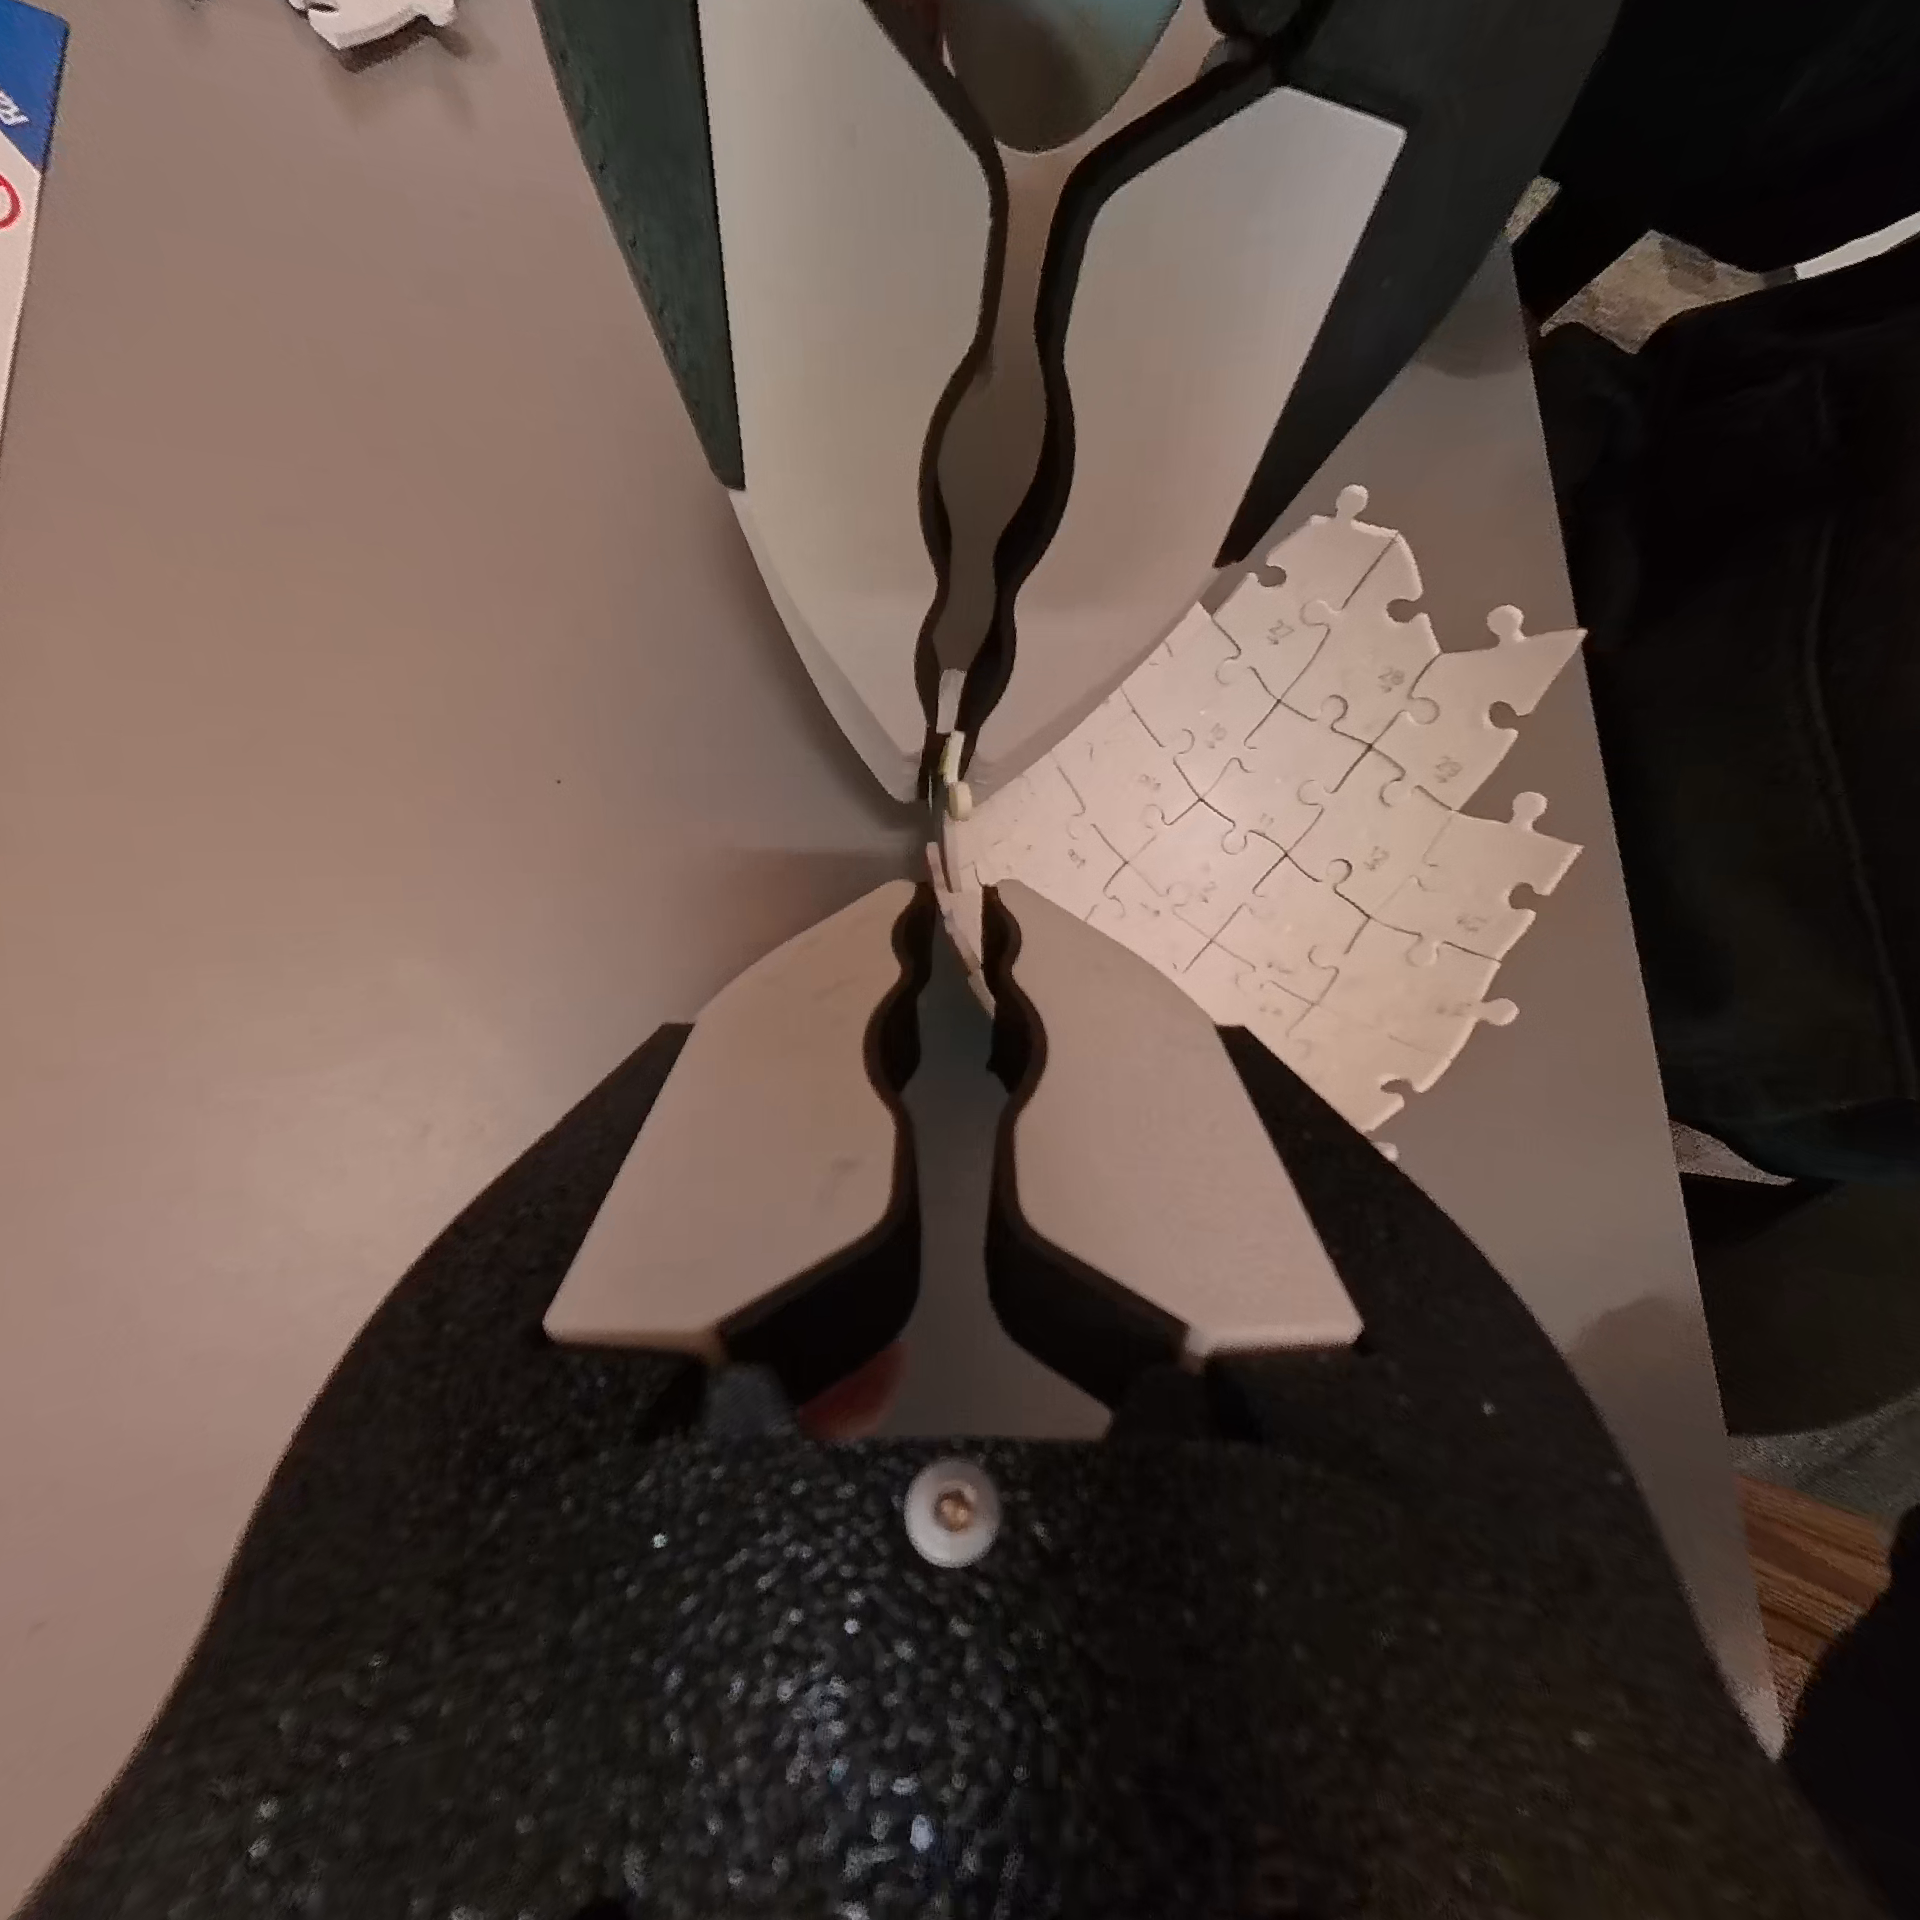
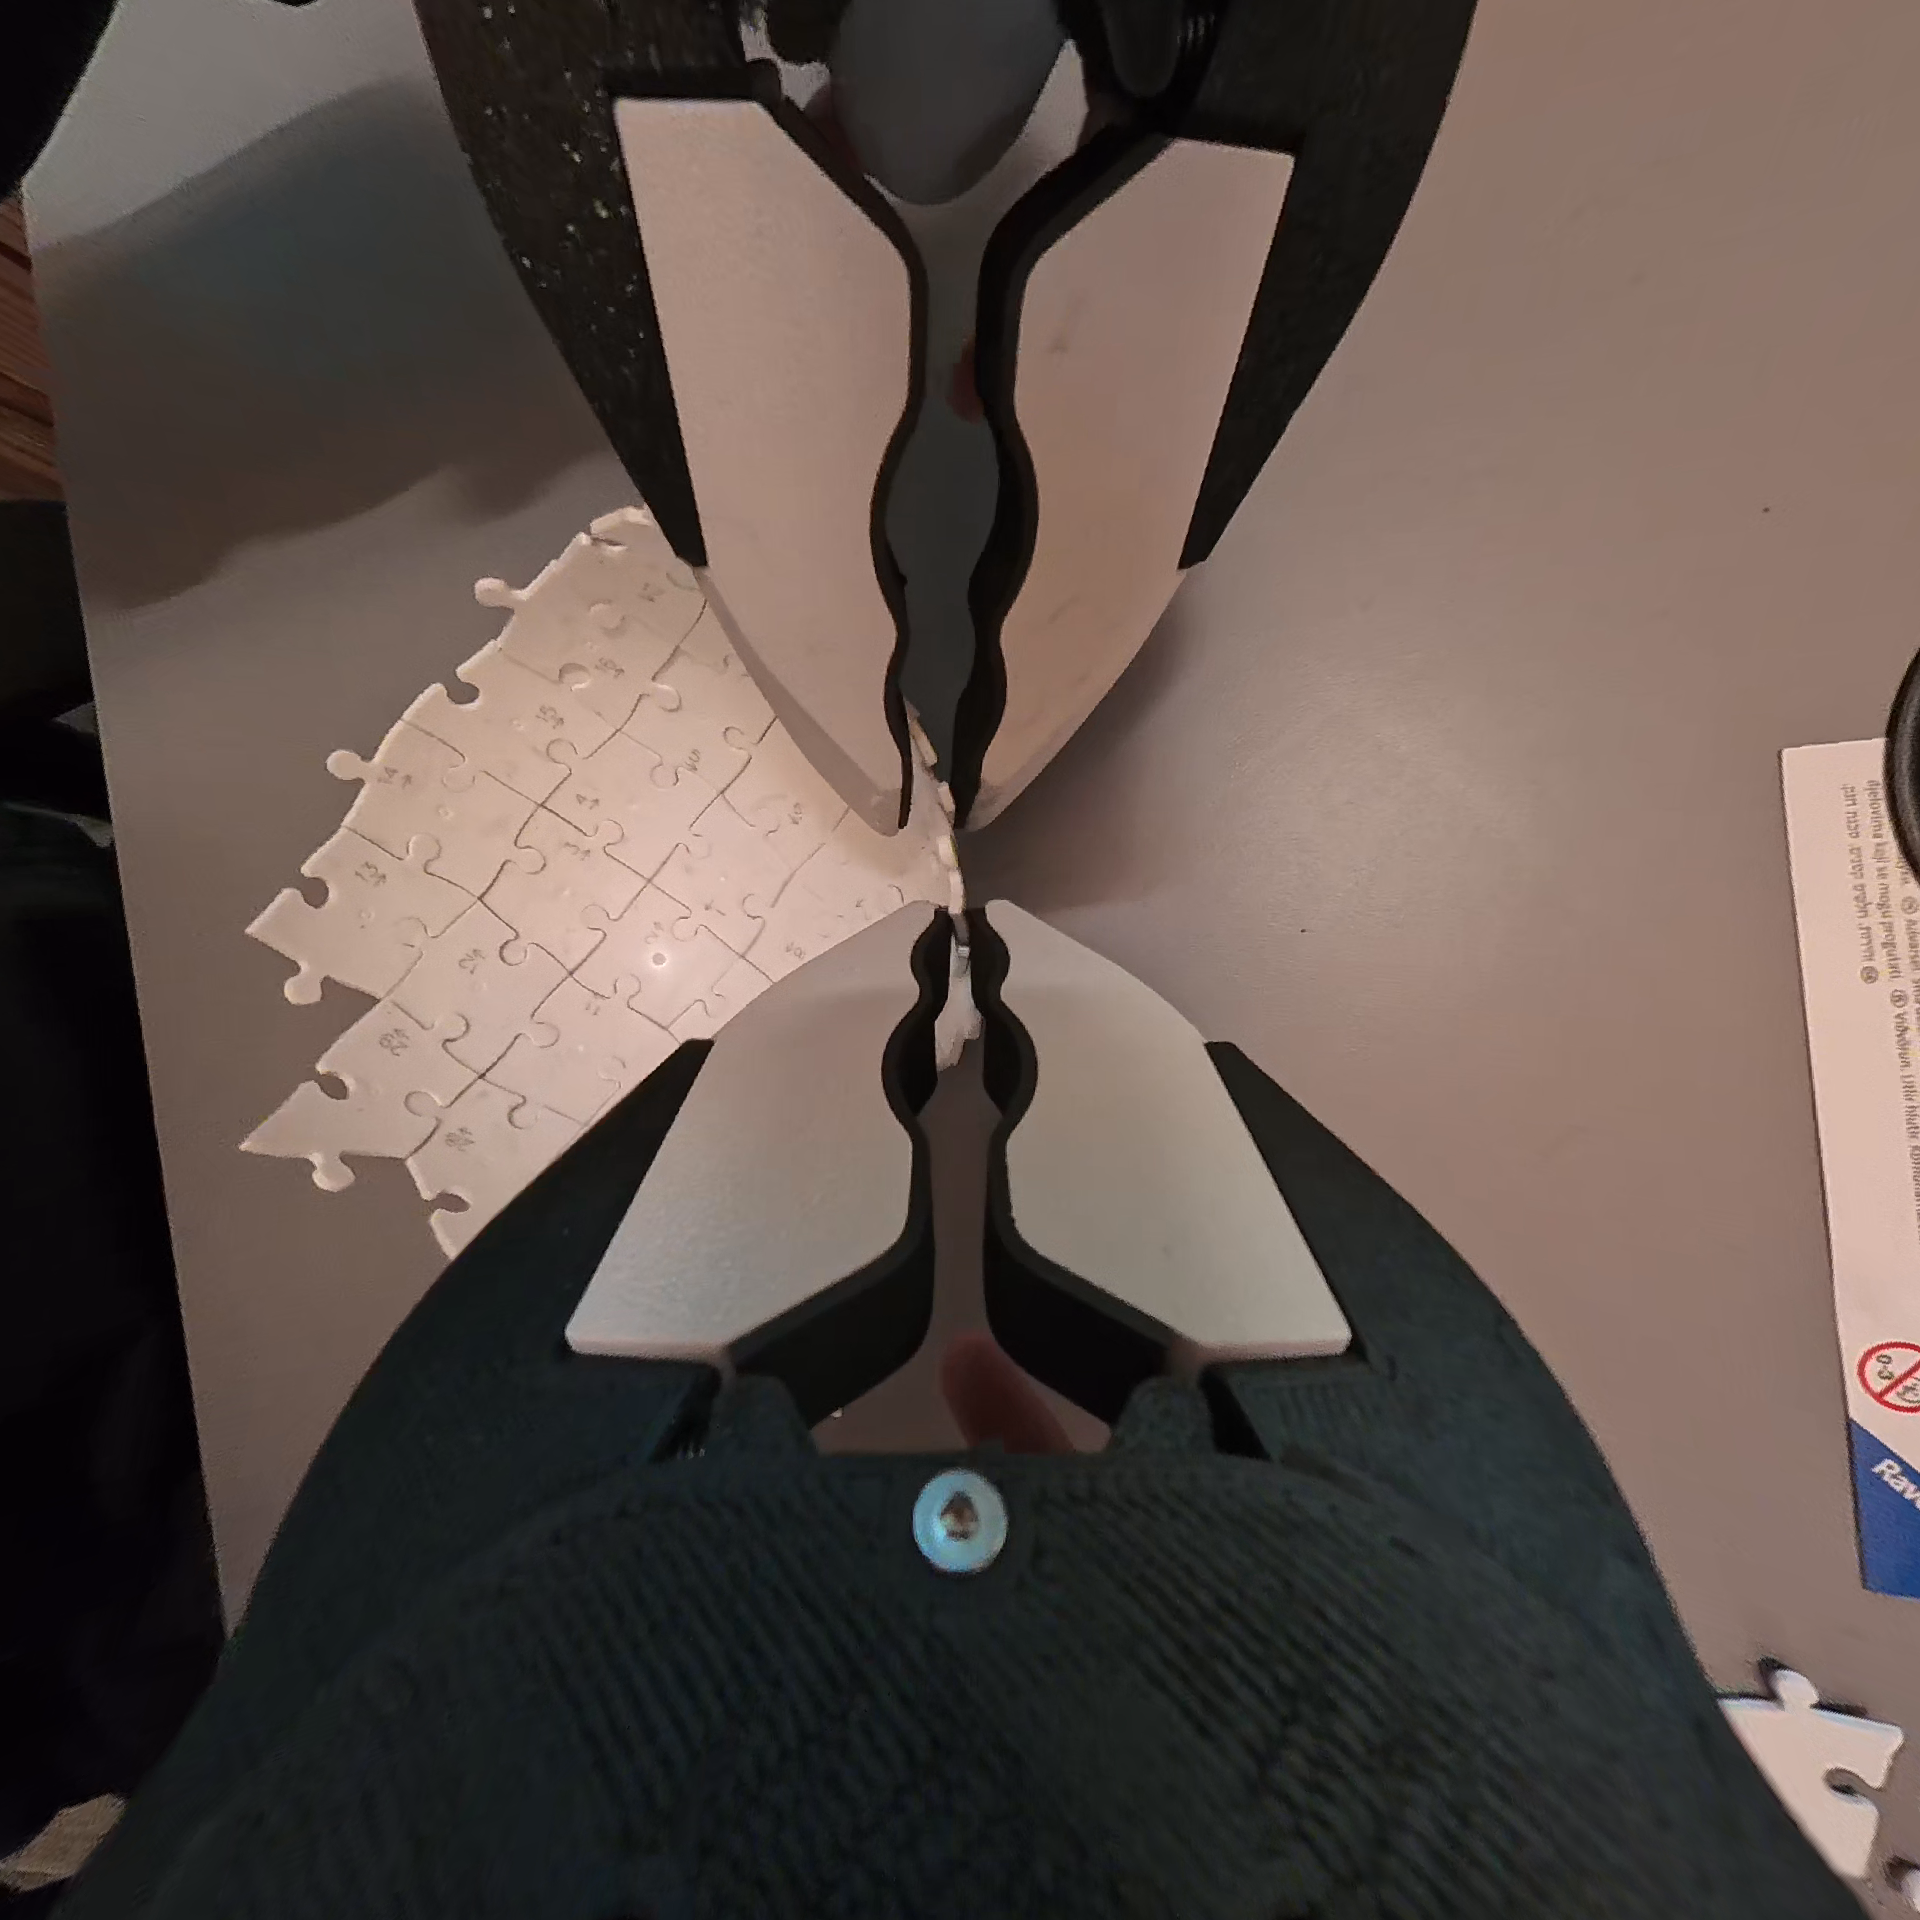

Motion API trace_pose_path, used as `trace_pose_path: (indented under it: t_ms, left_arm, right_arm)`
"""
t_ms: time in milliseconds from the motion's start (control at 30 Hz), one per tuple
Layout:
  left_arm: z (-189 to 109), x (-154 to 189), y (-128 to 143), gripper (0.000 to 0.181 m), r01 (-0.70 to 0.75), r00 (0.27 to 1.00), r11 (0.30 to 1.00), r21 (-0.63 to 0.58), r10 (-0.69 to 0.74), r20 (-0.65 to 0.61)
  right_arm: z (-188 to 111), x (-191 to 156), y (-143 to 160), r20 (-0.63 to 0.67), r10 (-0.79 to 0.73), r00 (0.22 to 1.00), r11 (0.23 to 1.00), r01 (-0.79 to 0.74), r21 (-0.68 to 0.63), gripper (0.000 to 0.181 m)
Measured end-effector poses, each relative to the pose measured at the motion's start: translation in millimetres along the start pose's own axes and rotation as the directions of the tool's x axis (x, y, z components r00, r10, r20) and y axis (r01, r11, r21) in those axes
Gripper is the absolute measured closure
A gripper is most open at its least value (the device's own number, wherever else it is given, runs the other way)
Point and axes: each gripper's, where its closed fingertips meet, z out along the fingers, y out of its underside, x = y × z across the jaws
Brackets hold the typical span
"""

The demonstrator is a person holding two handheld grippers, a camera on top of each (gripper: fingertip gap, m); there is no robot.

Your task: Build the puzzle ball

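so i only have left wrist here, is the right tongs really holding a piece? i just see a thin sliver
Observer: Yes. In the right wrist view, the right tongs pinch a small white piece edge-on, and its knobs show between the fingers.
Operator: what's on the table to its right
Observer: A long printed leaflet with a blue corner lies flat on the table. Your view catches only a sliver of it.
Operator: anything else over there
Observer: A dark round object sits at the frame edge by the leaflet's far end. It is too cropped to identify.
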Motion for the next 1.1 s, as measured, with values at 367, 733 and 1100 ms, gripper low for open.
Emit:
trace_pose_path:
  t_ms: [367, 733, 1100]
  left_arm:
    - [1, -5, 0, 0.173, -0.016, 1.0, 0.999, -0.027, 0.017, 0.022]
    - [-2, -8, -6, 0.171, -0.02, 1.0, 0.999, -0.035, 0.021, 0.016]
    - [-2, -17, -11, 0.16, 0.062, 0.998, 0.998, -0.027, -0.062, 0.003]
  right_arm:
    - [1, 3, -1, -0.007, -0.001, 1.0, 1.0, 0.001, 0.002, 0.178]
    - [-2, 8, 0, -0.014, 0.025, 1.0, 1.0, -0.025, 0.012, 0.178]
    - [-1, 11, 1, -0.009, 0.035, 0.999, 0.999, -0.035, 0.016, 0.178]
